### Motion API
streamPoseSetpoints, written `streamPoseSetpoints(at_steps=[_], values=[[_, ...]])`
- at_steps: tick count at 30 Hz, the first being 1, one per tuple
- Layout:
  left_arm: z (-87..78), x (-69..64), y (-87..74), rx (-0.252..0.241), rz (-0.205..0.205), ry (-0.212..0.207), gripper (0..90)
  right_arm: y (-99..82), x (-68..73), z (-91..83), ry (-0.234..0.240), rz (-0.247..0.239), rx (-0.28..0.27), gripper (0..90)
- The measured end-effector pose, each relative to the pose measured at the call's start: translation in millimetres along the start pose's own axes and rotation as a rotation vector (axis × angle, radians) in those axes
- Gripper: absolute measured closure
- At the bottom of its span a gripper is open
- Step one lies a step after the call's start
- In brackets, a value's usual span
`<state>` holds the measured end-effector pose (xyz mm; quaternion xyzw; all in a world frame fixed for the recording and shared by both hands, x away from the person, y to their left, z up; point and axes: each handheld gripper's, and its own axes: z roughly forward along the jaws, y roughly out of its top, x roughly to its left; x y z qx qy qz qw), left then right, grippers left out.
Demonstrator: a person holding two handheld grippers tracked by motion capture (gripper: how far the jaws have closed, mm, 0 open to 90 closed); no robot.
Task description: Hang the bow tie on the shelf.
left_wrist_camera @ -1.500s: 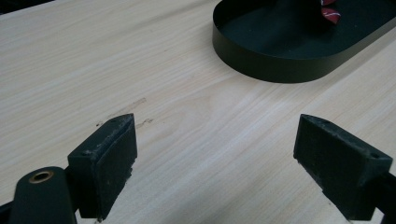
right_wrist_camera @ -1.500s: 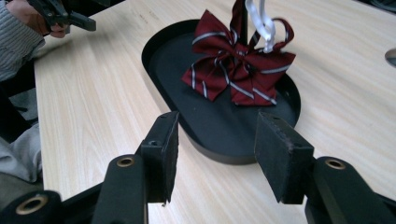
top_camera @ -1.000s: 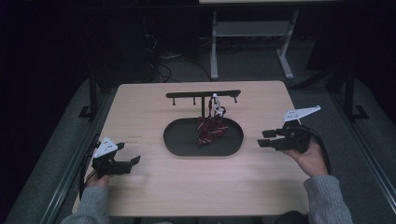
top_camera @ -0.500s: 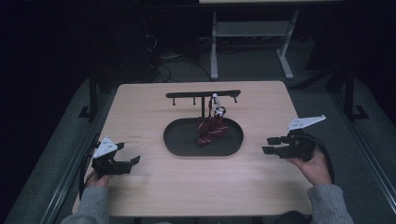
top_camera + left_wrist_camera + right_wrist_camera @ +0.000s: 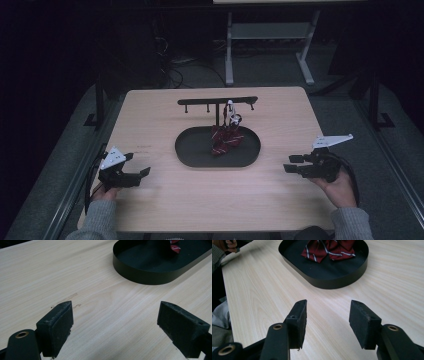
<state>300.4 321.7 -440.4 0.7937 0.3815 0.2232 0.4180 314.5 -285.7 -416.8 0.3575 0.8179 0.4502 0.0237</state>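
At the centre of the high view a black oval tray [image 5: 195,155] sits on the light wooden desk [image 5: 210,200], and in it lies a crumpled dark red bow tie with white stripes [image 5: 225,140], part of it drawn up toward a black T-shaped hanger stand [image 5: 217,101] that rises from the tray's far edge. One end of the tie seems to hang on a peg right of the post, though this is too small to be sure of. The left claw [image 5: 137,166] rests low at the lower left of the frame, its jaws wide apart with nothing but bare desk between them; in the left gripper view the tray wall [image 5: 140,275] shows at the upper right, well apart from the pads. The right claw [image 5: 292,164] sits at the lower right, jaws also apart and empty, pointing toward the tray, which lies at the top of the right gripper view [image 5: 329,280] with the tie [image 5: 329,248] inside. The step in hand looks like a reach for the tie. To do it well, the right claw should come in over the rim rather than against it, take a single thick fold near the knot, and lift gently so that the stand does not tip.
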Motion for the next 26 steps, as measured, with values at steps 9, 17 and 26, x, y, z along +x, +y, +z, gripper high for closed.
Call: streamPoseSetpoints(at_steps=[9, 17, 26], values=[[-0.4, -0.3, -0.6, -0.008, 0.001, 0.002, 13.1, -16.5, 4.0, 3.3, 0.000, 0.012, -0.002, 47.1], [-1.5, 0.1, -1.1, -0.010, -0.004, 0.005, 13.0, -29.0, 8.1, 7.5, 0.003, 0.025, -0.022, 46.4], [1.6, -0.7, -0.1, -0.008, -0.001, 0.005, 13.0, -39.7, 17.5, 8.8, -0.023, 0.042, -0.052, 41.7]])
